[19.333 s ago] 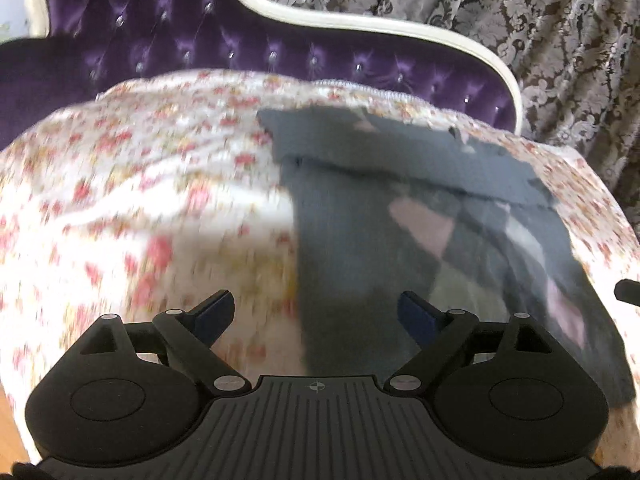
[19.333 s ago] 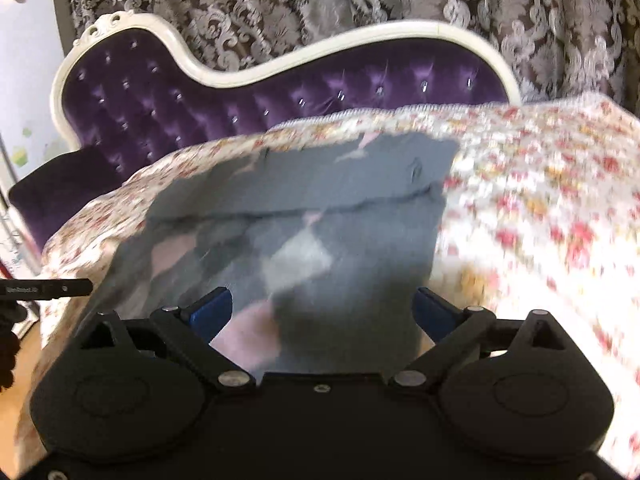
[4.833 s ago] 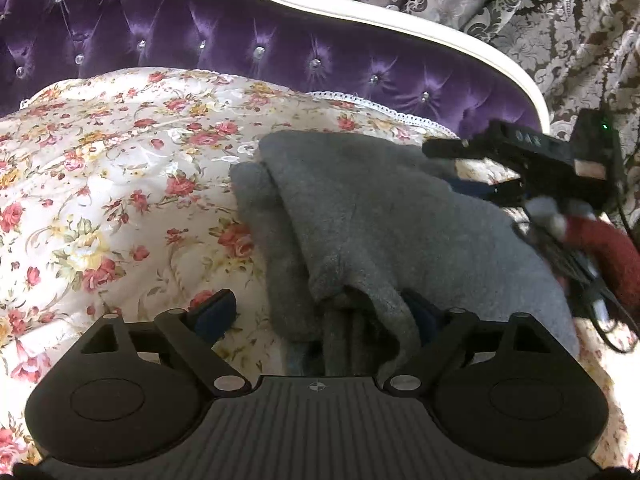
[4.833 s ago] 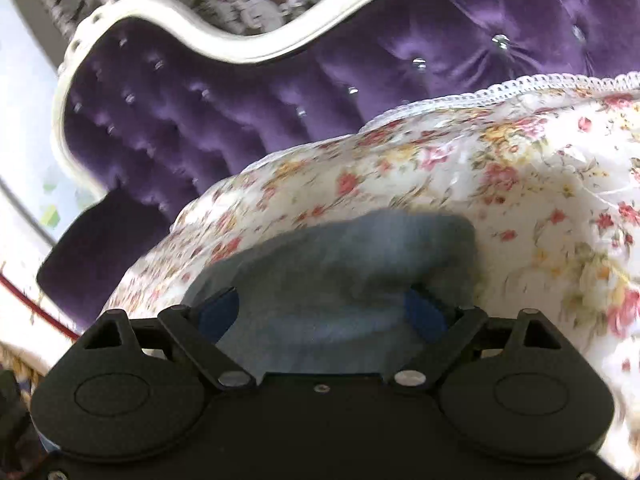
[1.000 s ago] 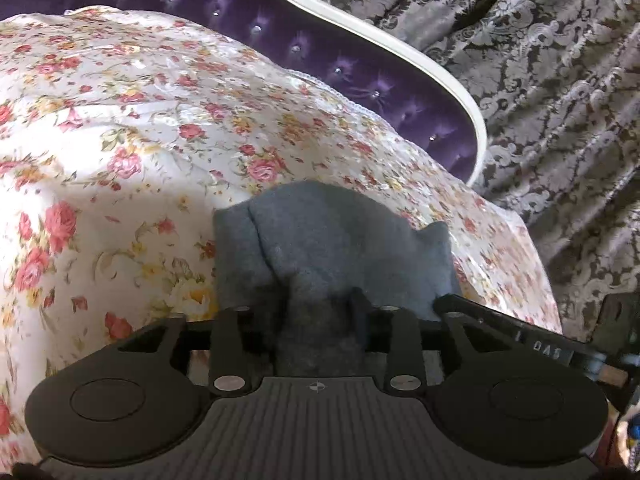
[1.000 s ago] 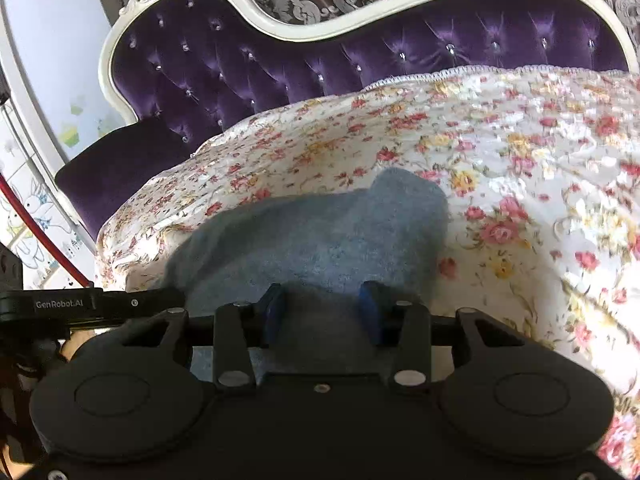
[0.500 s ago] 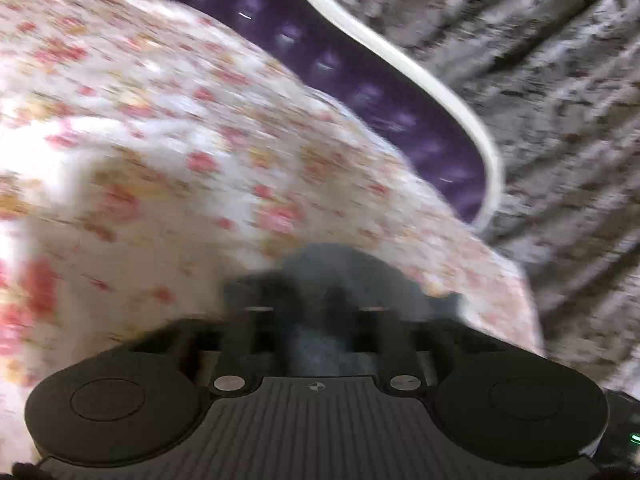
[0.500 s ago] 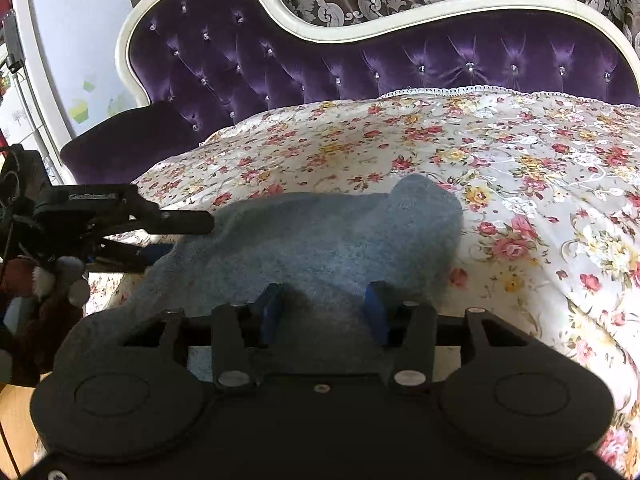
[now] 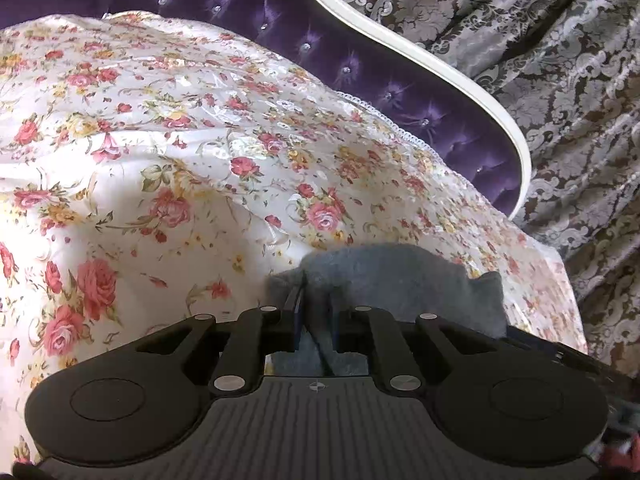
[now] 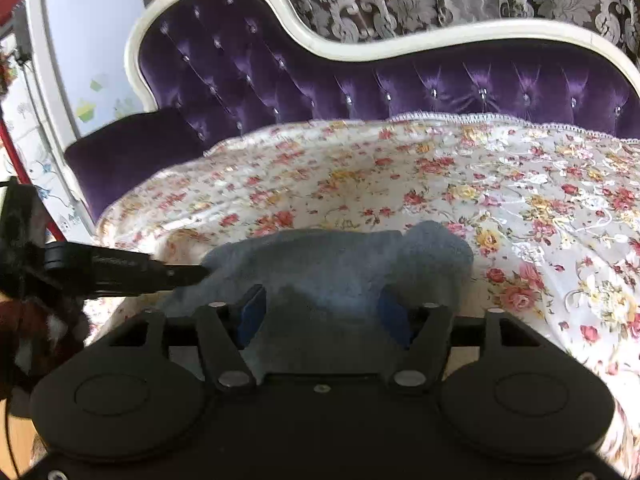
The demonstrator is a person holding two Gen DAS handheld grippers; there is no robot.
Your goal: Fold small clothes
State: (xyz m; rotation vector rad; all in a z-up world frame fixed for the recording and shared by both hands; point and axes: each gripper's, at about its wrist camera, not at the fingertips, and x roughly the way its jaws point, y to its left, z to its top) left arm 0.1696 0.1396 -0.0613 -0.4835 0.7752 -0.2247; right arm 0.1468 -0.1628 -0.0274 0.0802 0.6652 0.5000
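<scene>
A folded grey knit garment [image 9: 400, 280] lies near the front edge of a floral-covered sofa seat [image 9: 180, 160]. My left gripper [image 9: 316, 320] is shut on the garment's near edge, with fabric pinched between its fingers. In the right wrist view the same garment [image 10: 340, 264] lies across the floral cover [image 10: 520, 200]. My right gripper [image 10: 324, 312] stands open around the garment's near edge, its blue pads [image 10: 252, 312] apart. The left gripper's body [image 10: 120, 268] reaches into the garment's left end there.
A purple tufted sofa back with a white frame [image 10: 360, 76] rises behind the seat. Patterned grey curtains [image 9: 540, 60] hang behind and to the right. A wall and red pole [image 10: 24, 152] stand at the far left.
My right gripper has opened and let go of the garment. My left gripper stays shut on it and has lowered it toward the seat's front edge.
</scene>
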